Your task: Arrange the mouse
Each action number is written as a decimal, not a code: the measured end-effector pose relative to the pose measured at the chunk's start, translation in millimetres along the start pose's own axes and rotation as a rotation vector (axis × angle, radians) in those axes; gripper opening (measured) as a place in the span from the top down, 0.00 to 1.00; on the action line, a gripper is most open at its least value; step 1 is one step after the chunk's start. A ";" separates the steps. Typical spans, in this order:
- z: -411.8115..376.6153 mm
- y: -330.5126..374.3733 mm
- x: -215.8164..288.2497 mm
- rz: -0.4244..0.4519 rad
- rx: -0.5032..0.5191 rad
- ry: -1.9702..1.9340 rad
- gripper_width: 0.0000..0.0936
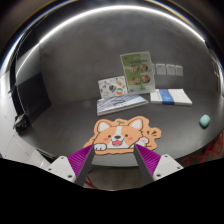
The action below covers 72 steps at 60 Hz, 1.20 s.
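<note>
Tongs hung released over worktop, nothing between; dog-shaped mat just ahead. Mouse not visible (prob. light, smooth, rigid; grip sides).

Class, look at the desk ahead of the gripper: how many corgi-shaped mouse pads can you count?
1. The corgi mouse pad lies flat on the desk, just ahead of the open gripper, with papers beyond it. No mouse shows; one could be hidden out of view.
</note>
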<state>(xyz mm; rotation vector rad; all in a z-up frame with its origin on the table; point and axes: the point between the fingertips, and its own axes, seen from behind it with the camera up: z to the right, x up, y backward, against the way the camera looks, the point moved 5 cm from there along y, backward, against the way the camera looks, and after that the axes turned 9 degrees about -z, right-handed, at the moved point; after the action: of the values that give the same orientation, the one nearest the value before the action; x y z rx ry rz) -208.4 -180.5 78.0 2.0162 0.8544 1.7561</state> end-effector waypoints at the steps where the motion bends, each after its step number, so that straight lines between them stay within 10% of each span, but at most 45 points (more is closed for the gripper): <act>1: 1.7 -0.2 2.5 0.011 -0.009 0.003 0.12; 41: 361.5 35.6 -1.4 0.065 -0.438 -0.149 0.13; 72: 441.4 -56.4 66.1 -0.089 -0.259 -0.032 0.14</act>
<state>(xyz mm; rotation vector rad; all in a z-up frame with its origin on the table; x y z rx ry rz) 212.9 -36.3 14.0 1.8063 0.6570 1.6850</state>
